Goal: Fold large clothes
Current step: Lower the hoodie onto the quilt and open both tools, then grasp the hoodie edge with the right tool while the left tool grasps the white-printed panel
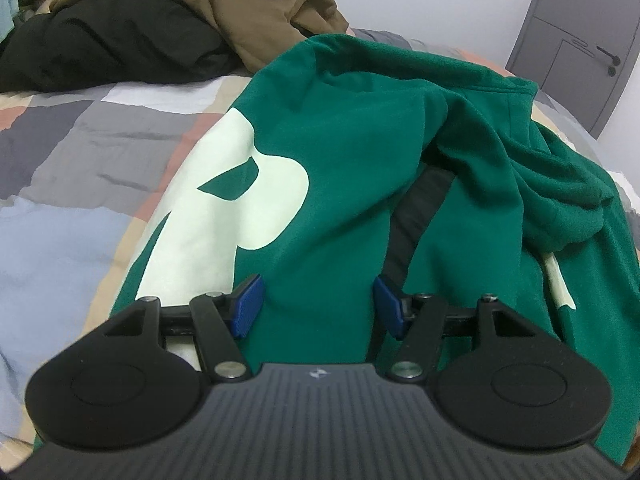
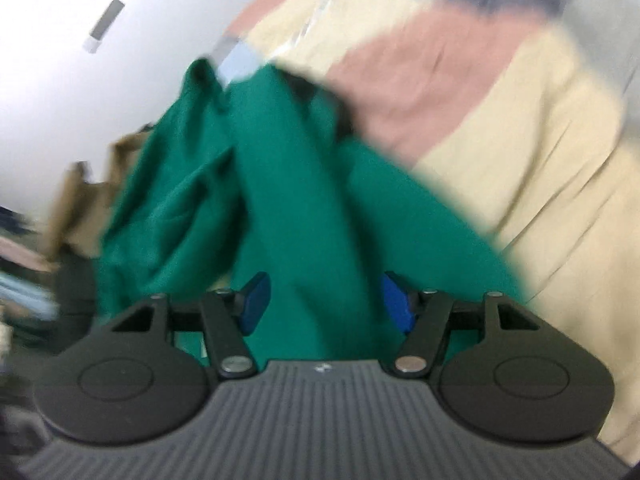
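In the left wrist view, a patchwork bedcover fills the left of the frame, with a black garment and a brown one heaped at upper left. The green hoodie lies centre and right, its pale letter print toward the left. The left gripper tilts down over it at bottom centre, blue pads spread with fabric between, not pinched. The right wrist view is blurred: the right gripper angles down, jaws apart over the green cloth.
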`<state>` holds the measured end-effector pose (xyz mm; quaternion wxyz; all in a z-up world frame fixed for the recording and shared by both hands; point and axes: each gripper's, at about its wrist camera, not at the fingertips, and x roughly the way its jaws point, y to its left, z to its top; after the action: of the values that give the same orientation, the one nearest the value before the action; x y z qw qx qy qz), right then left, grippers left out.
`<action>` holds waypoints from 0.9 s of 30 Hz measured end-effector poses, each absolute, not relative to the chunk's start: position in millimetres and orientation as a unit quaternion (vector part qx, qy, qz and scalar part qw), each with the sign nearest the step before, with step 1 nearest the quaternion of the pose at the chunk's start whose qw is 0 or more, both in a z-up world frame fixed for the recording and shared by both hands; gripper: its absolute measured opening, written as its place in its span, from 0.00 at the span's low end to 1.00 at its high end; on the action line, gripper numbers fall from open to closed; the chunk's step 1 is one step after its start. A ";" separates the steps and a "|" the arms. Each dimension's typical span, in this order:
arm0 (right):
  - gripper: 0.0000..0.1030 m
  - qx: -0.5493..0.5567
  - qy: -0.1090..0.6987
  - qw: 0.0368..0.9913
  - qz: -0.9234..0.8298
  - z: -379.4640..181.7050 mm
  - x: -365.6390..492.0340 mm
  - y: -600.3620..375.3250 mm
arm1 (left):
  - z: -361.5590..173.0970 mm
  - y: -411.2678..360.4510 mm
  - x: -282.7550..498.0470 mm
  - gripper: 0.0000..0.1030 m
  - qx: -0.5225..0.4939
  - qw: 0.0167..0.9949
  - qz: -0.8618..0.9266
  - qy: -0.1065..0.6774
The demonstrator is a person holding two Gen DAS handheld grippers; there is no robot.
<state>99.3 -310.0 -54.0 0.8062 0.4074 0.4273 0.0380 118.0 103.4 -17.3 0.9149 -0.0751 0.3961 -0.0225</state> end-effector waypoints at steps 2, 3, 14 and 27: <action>0.62 0.408 0.437 0.799 0.065 -57.4 101.6 -299.5 | -18.7 102.4 118.4 0.64 -0.071 0.915 -0.021 0.396; 0.62 0.399 0.437 0.803 0.070 -54.8 101.5 -293.0 | -19.4 102.3 119.3 0.64 -0.070 0.916 -0.020 0.395; 0.60 0.273 0.486 0.820 0.125 -51.6 98.6 -240.0 | -26.9 103.0 125.7 0.64 -0.063 0.916 -0.002 0.396; 0.14 0.211 0.420 0.872 0.137 -17.4 90.1 -232.8 | -6.1 116.5 111.1 0.64 -0.099 0.923 -0.022 0.371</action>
<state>90.1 -232.8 -17.4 0.8721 0.2108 0.4199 0.1369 111.1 116.5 -6.1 0.9230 -0.0988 0.3713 -0.0217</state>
